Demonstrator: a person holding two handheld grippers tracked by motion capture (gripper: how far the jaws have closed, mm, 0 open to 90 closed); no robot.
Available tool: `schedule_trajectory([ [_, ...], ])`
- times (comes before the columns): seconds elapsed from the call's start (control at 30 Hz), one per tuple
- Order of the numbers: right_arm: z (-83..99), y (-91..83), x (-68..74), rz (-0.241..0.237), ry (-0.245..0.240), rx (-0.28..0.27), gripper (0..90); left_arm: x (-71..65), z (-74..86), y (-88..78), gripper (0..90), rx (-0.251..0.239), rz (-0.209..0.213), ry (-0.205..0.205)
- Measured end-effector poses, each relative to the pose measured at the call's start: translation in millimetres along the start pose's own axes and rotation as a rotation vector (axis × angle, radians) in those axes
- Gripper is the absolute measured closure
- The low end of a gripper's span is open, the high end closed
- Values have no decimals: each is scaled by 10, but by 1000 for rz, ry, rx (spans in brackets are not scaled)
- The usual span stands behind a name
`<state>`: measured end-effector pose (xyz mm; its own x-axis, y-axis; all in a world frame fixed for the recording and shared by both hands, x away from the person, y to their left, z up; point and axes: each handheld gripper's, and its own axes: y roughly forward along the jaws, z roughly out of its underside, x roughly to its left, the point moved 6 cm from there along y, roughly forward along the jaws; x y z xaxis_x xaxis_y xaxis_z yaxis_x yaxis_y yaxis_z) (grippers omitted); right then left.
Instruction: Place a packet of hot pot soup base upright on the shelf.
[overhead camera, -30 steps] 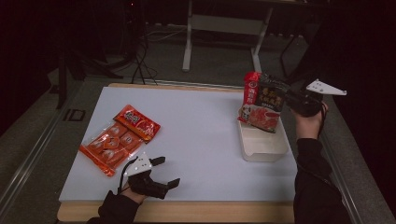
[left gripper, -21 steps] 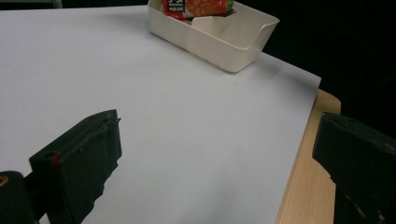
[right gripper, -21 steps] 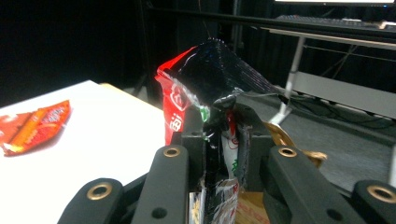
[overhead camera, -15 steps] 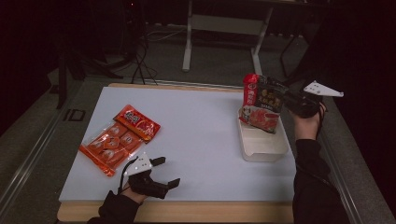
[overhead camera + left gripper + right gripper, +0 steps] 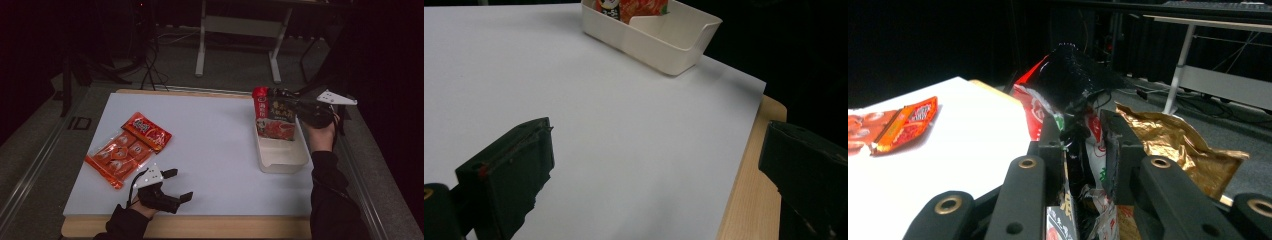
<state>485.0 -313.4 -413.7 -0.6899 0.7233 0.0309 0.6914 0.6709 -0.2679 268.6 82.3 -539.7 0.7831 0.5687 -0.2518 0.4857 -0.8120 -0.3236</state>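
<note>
1. My right gripper (image 5: 280, 102) is at the far right of the table (image 5: 220, 150), jaws clamped on the top edge of a snack packet (image 5: 275, 120). The right gripper view shows crumpled foil pinched between my jaws, more than one layer bunched there; I cannot tell how many packets are in the pinch.

2. The packet hangs upright with its lower end inside the white bin (image 5: 282, 155), at the bin's far end. I cannot tell whether it touches the bin floor.

3. My left gripper (image 5: 175, 192) rests low at the near edge of the table, jaws wide apart, holding nothing. In the left gripper view there is bare white table between my jaws and the bin farther off.

4. Two orange-red packets (image 5: 127, 150) lie flat at the left, overlapping, well apart from the bin.

5. Judgement: the step is seating this packet in the bin. To do it well, I should lower straight down until the bottom is supported, lean it against the far wall, then open. Letting go too high risks it flopping over the rim.

6. The foil is slippery and creased; I should open slowly and draw back along the jaw line so no fold snags.

7. Probably next: left gripper takes the top orange-red packet by a free corner.
</note>
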Motion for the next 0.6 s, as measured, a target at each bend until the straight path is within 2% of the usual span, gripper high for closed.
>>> schedule_trajectory([
  [0.13, 38, -43, -27, -1, 36, -14, 717, -4, 0, 6, 16, 1, 1, 1],
  [0.23, 61, -52, -28, 2, 36, -11, 709, -3, 0, 9, 16, 2, 1, 0],
  [0.3, 109, -51, -38, 9, 48, 12, 697, 2, 5, 8, 16, 4, 2, -2],
  [0.33, 199, -43, -64, 29, 49, 55, 693, 4, 7, 8, 16, 4, 2, -5],
  [0.37, 199, -43, -64, 29, 49, 55, 693, 6, 9, 8, 16, 5, 2, -3],
  [0.4, 229, -55, -73, 29, 58, 44, 679, 7, 10, 9, 16, 5, 3, -3],
  [0.43, 262, -95, -102, 40, 108, 27, 647, 8, 9, 9, 16, 4, 3, -4],
  [0.53, 277, -121, -115, 46, 119, 25, 627, 8, 11, 15, 16, 6, 2, -4],
  [0.57, 279, -166, -120, 72, 130, 42, 613, 6, 12, 18, 16, 8, 3, -4],
  [0.6, 279, -166, -120, 72, 130, 42, 613, 4, 11, 19, 16, 8, 4, -1],
])
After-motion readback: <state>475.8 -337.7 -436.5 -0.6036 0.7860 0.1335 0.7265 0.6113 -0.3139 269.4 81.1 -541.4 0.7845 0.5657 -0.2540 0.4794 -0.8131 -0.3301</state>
